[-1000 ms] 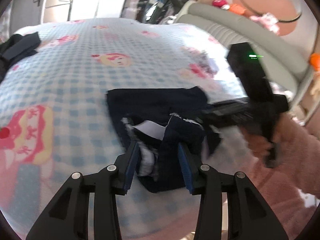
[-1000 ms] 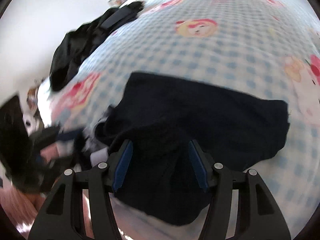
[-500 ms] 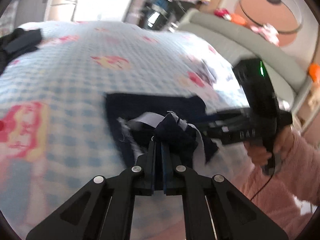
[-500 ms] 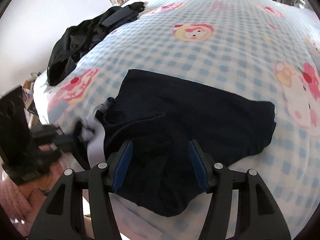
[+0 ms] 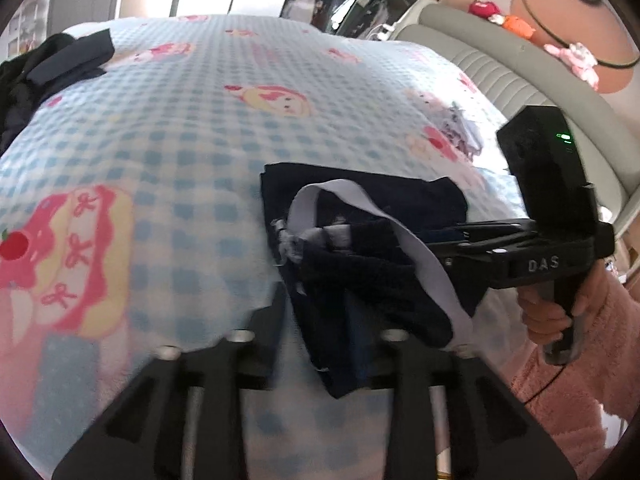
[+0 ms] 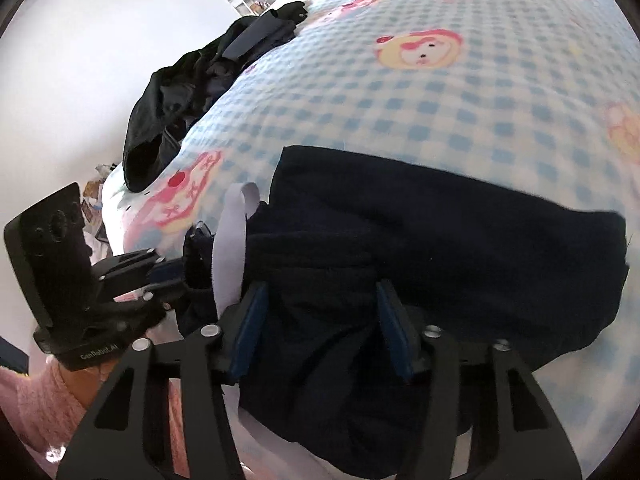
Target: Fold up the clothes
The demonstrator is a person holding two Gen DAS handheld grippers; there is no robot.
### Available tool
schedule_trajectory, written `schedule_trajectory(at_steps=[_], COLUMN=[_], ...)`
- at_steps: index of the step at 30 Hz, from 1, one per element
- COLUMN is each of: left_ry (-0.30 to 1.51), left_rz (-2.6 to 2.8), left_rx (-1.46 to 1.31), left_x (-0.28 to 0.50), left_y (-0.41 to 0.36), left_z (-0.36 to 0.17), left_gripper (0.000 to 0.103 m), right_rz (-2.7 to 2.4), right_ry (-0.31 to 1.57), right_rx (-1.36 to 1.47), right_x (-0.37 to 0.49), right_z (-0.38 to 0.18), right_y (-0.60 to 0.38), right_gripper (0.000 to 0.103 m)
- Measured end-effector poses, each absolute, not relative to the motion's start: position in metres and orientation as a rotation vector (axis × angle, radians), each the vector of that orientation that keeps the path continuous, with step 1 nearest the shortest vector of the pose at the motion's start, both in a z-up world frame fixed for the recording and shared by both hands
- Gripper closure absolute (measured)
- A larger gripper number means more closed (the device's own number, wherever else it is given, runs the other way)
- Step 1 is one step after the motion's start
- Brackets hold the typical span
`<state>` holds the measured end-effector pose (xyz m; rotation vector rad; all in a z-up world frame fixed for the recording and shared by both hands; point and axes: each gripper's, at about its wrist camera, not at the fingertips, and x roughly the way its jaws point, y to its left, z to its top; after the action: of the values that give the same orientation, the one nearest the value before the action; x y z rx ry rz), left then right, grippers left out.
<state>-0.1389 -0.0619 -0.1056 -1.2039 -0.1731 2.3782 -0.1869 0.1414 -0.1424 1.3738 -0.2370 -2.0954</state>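
Observation:
A dark navy garment (image 5: 372, 248) with a white elastic waistband (image 5: 424, 264) lies on the blue checked bedspread (image 5: 200, 152) near its front edge. In the left wrist view my left gripper (image 5: 332, 332) is open, its fingers apart and blurred, with the garment's near edge between them. The right gripper's fingers (image 5: 472, 236) reach in from the right over the garment. In the right wrist view the right gripper (image 6: 320, 328) is open, its blue pads straddling bunched navy fabric (image 6: 440, 248). The left gripper (image 6: 176, 272) shows at the left beside the waistband (image 6: 232, 256).
A heap of black clothes (image 6: 192, 76) lies at the bed's far left corner, also in the left wrist view (image 5: 44, 68). A padded grey headboard (image 5: 532, 80) runs along the right. A small pale cloth (image 5: 464, 128) lies near it.
My left gripper, open a second ago, shut on the garment and has opened again. The white waistband has come loose and now loops over the fabric. The right gripper stayed open.

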Motion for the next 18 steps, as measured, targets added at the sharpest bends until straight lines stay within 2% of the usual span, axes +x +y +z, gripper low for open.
schedule_trajectory(at_steps=[1,2,7,11,12,13,14,16,18], left_ry=[-0.176,-0.184,-0.185,-0.206,-0.211,-0.211,-0.201,-0.177,-0.153], left_rz=[2.389,2.390,2.353,2.313,2.329,2.342,2.347,2.355,2.363], left_rx=[-1.216,-1.220,-1.184,-1.204,-1.199,-1.192,-1.184,-1.167,-1.151], left_x=[-0.141,-0.142,-0.148,-0.155,-0.153,-0.151,-0.151,-0.150,-0.148], left_y=[-0.064,-0.066,-0.064,-0.056,-0.055,-0.053,-0.052,-0.049,-0.046], left_z=[-0.108,-0.108,-0.104,-0.111,-0.113,-0.113,-0.110,-0.104,-0.099], left_gripper=[0.055,0.055,0.055,0.059,0.063,0.073,0.077,0.085,0.088], right_rz=[-2.102,-2.127,-2.336,-2.220,-2.222,-2.223,-2.225,-2.246,-2.293], right_ry=[-0.230,-0.209,-0.065,-0.143,-0.145,-0.147,-0.148,-0.162,-0.169], right_rx=[1.373,1.366,1.331,1.356,1.360,1.364,1.368,1.376,1.365], right_x=[-0.185,-0.181,-0.162,-0.167,-0.168,-0.169,-0.171,-0.171,-0.168], right_z=[-0.141,-0.137,-0.115,-0.122,-0.123,-0.125,-0.126,-0.127,-0.122], right_y=[0.140,0.141,0.149,0.149,0.148,0.147,0.146,0.149,0.156], right_gripper=[0.061,0.062,0.055,0.055,0.055,0.062,0.081,0.089,0.095])
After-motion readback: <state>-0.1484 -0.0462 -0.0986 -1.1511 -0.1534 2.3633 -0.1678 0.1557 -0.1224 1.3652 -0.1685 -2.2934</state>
